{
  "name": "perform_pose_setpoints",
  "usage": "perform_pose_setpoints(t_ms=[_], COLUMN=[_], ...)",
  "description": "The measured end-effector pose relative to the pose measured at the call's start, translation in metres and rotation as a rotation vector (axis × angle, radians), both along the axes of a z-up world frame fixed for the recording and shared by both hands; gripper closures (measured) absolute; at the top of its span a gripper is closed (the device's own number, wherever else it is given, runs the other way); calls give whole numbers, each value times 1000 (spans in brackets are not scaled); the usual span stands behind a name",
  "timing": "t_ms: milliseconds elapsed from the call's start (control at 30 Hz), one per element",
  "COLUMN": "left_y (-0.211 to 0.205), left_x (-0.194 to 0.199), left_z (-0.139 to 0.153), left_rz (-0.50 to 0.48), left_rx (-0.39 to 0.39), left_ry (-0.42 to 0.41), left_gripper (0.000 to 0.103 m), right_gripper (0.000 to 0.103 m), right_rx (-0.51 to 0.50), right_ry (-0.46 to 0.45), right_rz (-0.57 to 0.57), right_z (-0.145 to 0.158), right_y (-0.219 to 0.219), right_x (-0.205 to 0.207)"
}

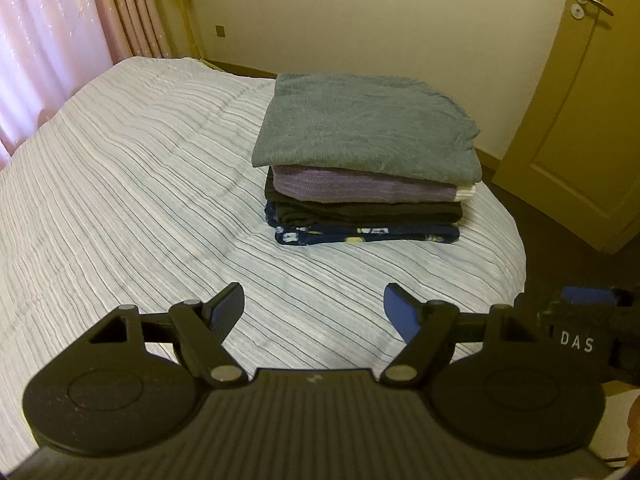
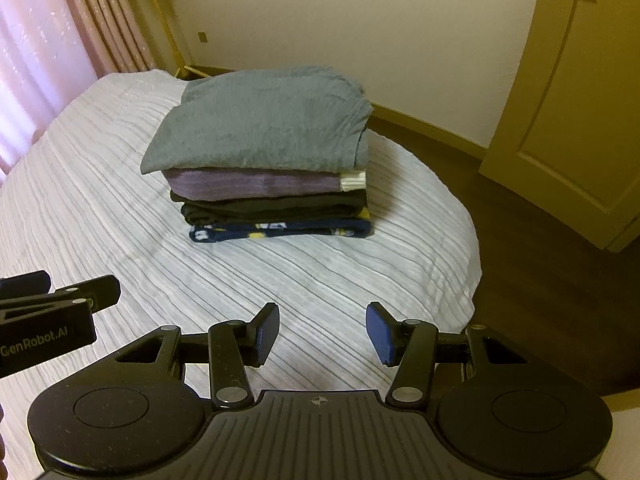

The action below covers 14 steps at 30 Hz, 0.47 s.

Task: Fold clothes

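Observation:
A stack of folded clothes [image 1: 364, 160] sits on the striped bed near its right edge; it also shows in the right wrist view [image 2: 264, 160]. A grey-green piece [image 1: 360, 124] lies on top, then a purple one [image 1: 360, 190], a black one [image 1: 360, 210] and a navy patterned one [image 1: 364, 236] at the bottom. My left gripper [image 1: 314, 312] is open and empty, hovering over the bedspread short of the stack. My right gripper [image 2: 322, 330] is open and empty, also short of the stack. The left gripper shows at the right wrist view's left edge [image 2: 60, 300].
The white striped bedspread [image 1: 120, 184] covers the bed. Pink curtains [image 1: 48, 40] hang at the left. A cream wall is behind the bed. A yellow door [image 1: 588, 112] and dark floor [image 2: 540, 260] lie to the right of the bed edge.

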State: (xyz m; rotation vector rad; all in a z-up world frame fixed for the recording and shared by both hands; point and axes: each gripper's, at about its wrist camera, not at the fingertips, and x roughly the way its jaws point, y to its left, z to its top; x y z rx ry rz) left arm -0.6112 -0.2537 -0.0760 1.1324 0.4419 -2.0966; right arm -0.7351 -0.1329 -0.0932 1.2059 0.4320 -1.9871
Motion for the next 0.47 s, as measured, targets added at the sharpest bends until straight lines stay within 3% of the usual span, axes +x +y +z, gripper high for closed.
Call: perform_pose_setpoints(t_ms=[467], left_y=[-8], left_x=[-33], left_z=[-6], left_rz=[1], left_rx=[-16], left_ry=[-1], left_gripper=[29], right_gripper=[51], right_rx=[24], right_ry=[-6], right_rz=[30], right_z=[-8], right_y=[-12], right_x=[-28])
